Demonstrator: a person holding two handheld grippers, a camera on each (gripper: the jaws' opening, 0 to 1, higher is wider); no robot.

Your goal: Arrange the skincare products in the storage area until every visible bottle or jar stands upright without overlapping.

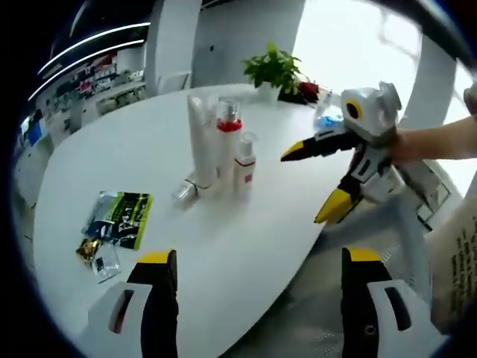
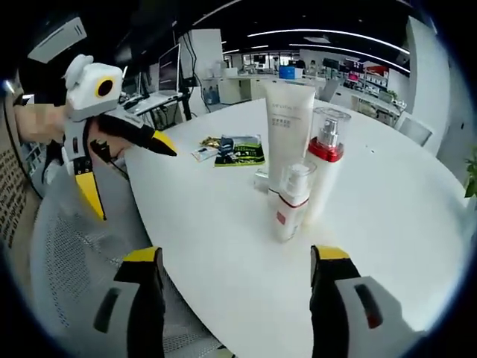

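A: How is the light in the left gripper view?
B: Bright daylight pours from the window behind the green potted plant [image 1: 273, 68], washing out that corner; the glossy white round counter [image 1: 149, 149] glares there.
A: And the right gripper view?
B: Dimmer room, long ceiling strip lights [image 2: 328, 33], soft shadows under the tall white squeeze tube [image 2: 287, 127]. Both views bend straight lines near the edges, and the rims go soft and slightly blurred.
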